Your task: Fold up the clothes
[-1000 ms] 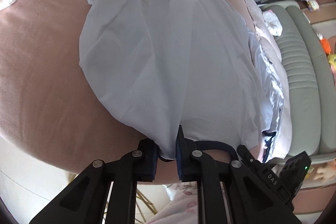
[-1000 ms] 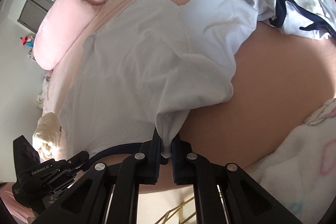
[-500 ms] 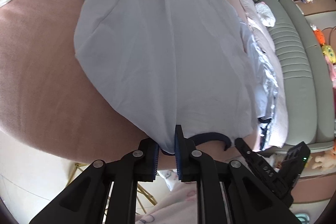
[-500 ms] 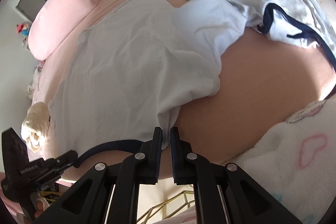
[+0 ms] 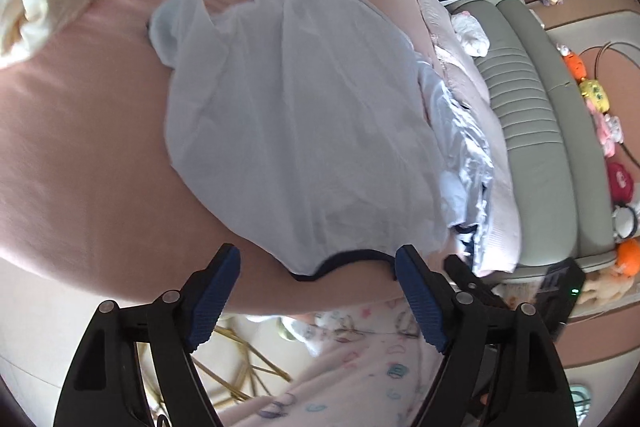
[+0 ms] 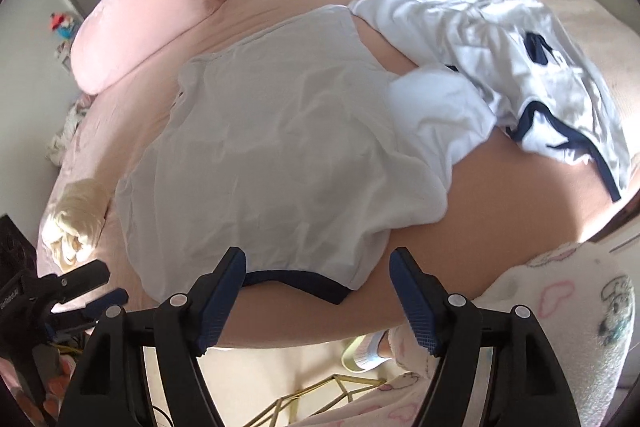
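White T-shirt [image 5: 296,123] flat on pink bed [image 5: 80,155], navy-trimmed hem near bed edge, left claw [image 5: 316,267] and right claw [image 6: 316,267] just sprung apart, holding nothing, bare sheet beside.

The left gripper [image 5: 317,267] has just been opening, and its blue pads [image 5: 216,291] now stand wide apart with nothing pressed between them. Toward twelve o'clock of it, a white garment [image 5: 296,131] with a navy-trimmed edge [image 5: 344,261] lies spread on the pink bed [image 5: 72,155]. A grey-green bench [image 5: 536,115] runs at three o'clock.
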Tool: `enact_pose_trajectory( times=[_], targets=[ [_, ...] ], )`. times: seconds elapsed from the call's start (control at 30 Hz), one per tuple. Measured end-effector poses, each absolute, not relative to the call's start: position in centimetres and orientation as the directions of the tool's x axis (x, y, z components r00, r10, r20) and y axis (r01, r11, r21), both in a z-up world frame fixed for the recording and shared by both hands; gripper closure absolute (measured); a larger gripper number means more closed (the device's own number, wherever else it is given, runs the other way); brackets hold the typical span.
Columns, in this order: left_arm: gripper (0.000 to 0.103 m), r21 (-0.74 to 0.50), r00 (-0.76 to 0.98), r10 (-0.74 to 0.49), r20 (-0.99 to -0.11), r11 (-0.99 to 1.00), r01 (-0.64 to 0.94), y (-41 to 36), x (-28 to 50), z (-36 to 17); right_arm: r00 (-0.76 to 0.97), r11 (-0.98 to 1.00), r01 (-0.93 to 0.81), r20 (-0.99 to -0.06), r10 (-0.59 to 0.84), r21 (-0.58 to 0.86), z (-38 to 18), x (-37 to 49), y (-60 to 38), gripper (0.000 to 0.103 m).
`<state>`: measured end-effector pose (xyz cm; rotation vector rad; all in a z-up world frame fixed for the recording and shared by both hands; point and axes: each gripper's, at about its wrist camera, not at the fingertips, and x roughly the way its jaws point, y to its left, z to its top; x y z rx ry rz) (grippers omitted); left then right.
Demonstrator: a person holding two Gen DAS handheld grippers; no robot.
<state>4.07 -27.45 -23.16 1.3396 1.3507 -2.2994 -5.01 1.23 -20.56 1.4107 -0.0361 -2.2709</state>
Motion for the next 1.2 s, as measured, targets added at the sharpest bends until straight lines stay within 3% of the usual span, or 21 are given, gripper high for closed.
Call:
enact_pose_trajectory(
  times=[0.47, 0.8, 1.07, 1.2],
  targets=[
    [0.024, -0.595, -0.578, 0.229, -0.783, -0.547, 0.589, -31.2, 5.4, -24.1, -0.344, -0.854, 0.49, -0.861, -0.374, 0.175, -19.5, -3.6, -4.9, 0.029],
    [0.024, -0.498, -0.516, 0.166, -0.84, -0.611, 0.615, -32.7, 4.2, -24.4, -0.352, -0.8, 0.585, -0.848, -0.397, 0.132, -18.6, -1.8, -9.5, 0.029],
    [0.024, -0.564, -0.549, 0.226, -0.805, -0.581, 0.587, -35.3, 3.5, -24.7, -0.319, -0.739, 0.664, -0.853, -0.413, 0.11, -18.3, -0.9, -14.4, 0.029],
    [0.024, -0.531, -0.518, 0.221, -0.827, -0.612, 0.586, -36.0, 2.6, -25.0, -0.318, -0.765, 0.629, -0.854, -0.412, 0.135, -18.9, -0.7, -15.8, 0.029]
  ],
)
